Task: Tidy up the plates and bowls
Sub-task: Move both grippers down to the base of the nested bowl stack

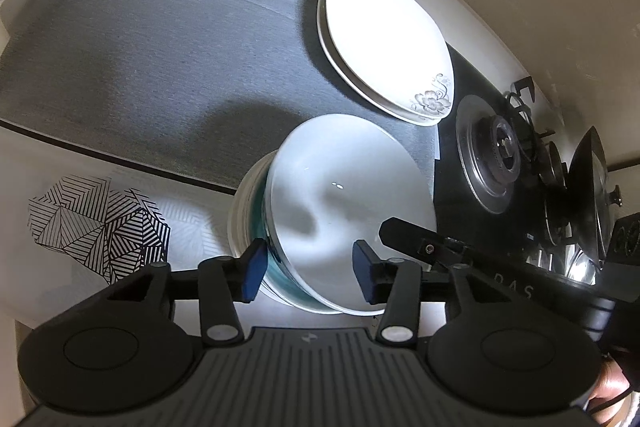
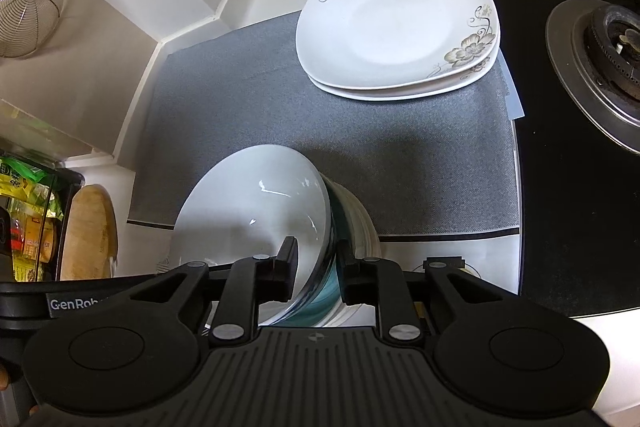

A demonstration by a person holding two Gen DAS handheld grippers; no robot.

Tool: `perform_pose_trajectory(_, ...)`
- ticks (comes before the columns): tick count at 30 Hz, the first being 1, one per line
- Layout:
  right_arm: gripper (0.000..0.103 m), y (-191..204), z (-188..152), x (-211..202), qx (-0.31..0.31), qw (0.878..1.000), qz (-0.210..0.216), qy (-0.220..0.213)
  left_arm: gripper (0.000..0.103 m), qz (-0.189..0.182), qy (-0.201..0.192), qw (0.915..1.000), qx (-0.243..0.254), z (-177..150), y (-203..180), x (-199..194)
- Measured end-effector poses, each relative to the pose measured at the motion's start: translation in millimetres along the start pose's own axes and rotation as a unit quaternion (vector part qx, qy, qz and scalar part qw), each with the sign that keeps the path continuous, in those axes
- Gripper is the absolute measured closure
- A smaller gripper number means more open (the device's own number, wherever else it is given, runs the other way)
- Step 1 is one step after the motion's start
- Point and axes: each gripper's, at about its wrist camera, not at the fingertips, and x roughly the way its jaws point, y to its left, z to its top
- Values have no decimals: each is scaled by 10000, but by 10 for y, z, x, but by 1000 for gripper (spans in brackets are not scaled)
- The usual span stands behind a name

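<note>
A white bowl with a teal outside sits tilted on a stack of white bowls at the mat's near edge. My left gripper is open, its blue pads astride the bowl's near rim. My right gripper straddles the opposite rim, its fingers close against the wall on both sides. The right gripper's finger shows in the left wrist view at the bowl's right rim. Two stacked white plates with flower print lie at the mat's far side.
A grey mat covers the white counter. A black gas hob with a burner lies to the right, with a pan and lid. A wooden board and a wire strainer are at the left.
</note>
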Motion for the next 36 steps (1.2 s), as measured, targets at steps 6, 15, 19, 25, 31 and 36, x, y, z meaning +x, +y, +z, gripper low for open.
perform_pose_trajectory(6,79,3,15,-67,-68,9999,8,-149,19,185,-135,9996,188,-18,-32,-97)
perform_pose_trajectory(15,51,2,-60,-180,-296,9980,-376,-412,1,793,-656,9938,425,-77,30,-206)
perform_pose_trajectory(19,41,33,-160,-211,-678,9936,-682,-599,0,1239,-1136,9826,792,-119,-51,-289)
perform_pose_trajectory(25,41,21,-241,-254,-718,9915,-776,-764,0,1463,-1485,9725,1036,-218,-130,-394)
perform_pose_trajectory(31,34,85,-361,-337,-788,9910,-678,-838,0,1606,-1649,9674,1055,-310,-147,-462)
perform_pose_trajectory(36,29,169,-477,-363,-948,9891,-702,-887,0,1715,-1754,9628,1135,-375,-178,-480)
